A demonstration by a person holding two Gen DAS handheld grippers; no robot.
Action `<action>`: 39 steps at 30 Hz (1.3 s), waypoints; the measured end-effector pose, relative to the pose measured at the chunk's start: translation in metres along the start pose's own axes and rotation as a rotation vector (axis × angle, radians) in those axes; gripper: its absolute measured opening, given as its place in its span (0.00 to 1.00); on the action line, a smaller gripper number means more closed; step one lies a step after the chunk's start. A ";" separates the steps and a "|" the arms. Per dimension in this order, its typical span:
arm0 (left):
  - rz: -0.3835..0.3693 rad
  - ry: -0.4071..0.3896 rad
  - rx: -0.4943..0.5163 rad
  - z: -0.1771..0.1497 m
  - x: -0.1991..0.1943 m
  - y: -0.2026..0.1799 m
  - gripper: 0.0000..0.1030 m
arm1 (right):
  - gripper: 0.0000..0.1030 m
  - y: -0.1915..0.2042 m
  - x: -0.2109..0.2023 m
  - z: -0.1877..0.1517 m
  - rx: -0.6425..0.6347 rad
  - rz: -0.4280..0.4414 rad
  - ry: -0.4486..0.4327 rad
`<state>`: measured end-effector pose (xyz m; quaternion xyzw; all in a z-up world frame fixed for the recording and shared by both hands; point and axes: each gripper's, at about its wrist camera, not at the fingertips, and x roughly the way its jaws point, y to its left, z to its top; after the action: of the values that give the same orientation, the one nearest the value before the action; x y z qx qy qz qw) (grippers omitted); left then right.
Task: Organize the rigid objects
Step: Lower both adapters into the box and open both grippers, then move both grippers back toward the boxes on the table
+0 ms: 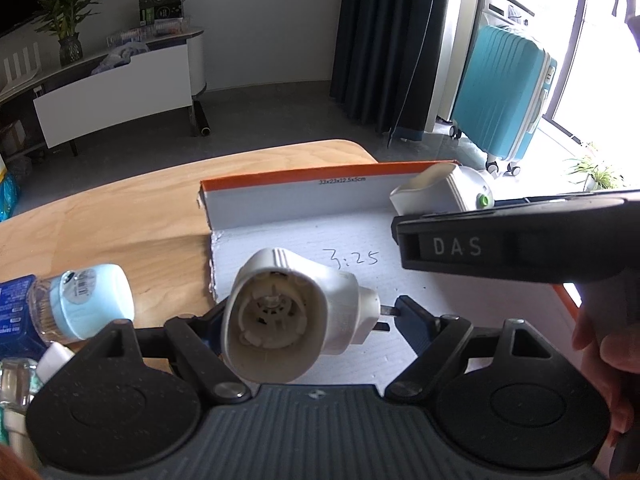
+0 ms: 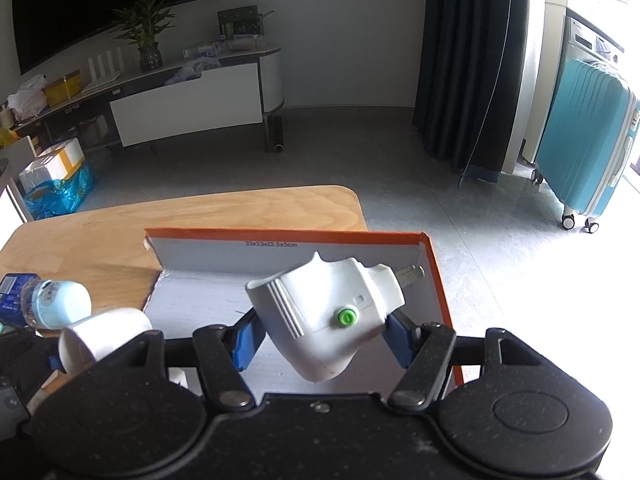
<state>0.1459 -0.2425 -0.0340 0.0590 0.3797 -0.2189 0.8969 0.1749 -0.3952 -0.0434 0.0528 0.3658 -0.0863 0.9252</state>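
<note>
A: Left gripper [image 1: 310, 316]: a white plug-in device [image 1: 288, 320] is clamped between the blue pads [image 1: 412, 320], open hollow end turned toward the camera. The right pad is pressed against the metal prongs [image 1: 386, 312]; the left pad is mostly hidden behind the body. The device is held over the near left part of an orange-edged box lid [image 1: 304, 176].

B: Right gripper [image 2: 320, 336]: a second white plug-in device [image 2: 324, 312] with a green button [image 2: 346, 317] is clamped between the blue pads [image 2: 244, 340], tilted, prongs [image 2: 412, 272] pointed up and to the right. It is held over the right half of the same lid [image 2: 436, 280], near the far right corner. Contact with the lid floor cannot be told.

A: Noted on the lid floor: handwritten "3:25" [image 1: 352, 258]. A size label is printed on the far wall.

B: The lid is placed on a wooden table [image 2: 200, 220]. To its left, a clear bottle with a light blue cap [image 2: 56, 304] is seen lying on its side.

A: In the left view the right gripper's body [image 1: 520, 240], marked "DAS", is seen at right, with part of a hand [image 1: 600, 344] on its handle.
</note>
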 end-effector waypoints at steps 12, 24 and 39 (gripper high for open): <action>-0.041 0.039 -0.049 0.010 0.016 -0.008 0.83 | 0.81 -0.008 -0.005 0.008 0.018 -0.012 -0.045; -0.045 -0.004 -0.036 0.010 -0.024 -0.010 0.98 | 0.82 -0.019 -0.065 0.000 0.097 -0.037 -0.144; 0.074 -0.017 -0.109 -0.032 -0.089 0.041 0.98 | 0.85 0.020 -0.104 -0.044 0.095 0.013 -0.127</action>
<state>0.0879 -0.1658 0.0043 0.0223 0.3807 -0.1649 0.9096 0.0753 -0.3557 -0.0032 0.0932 0.3016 -0.1006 0.9435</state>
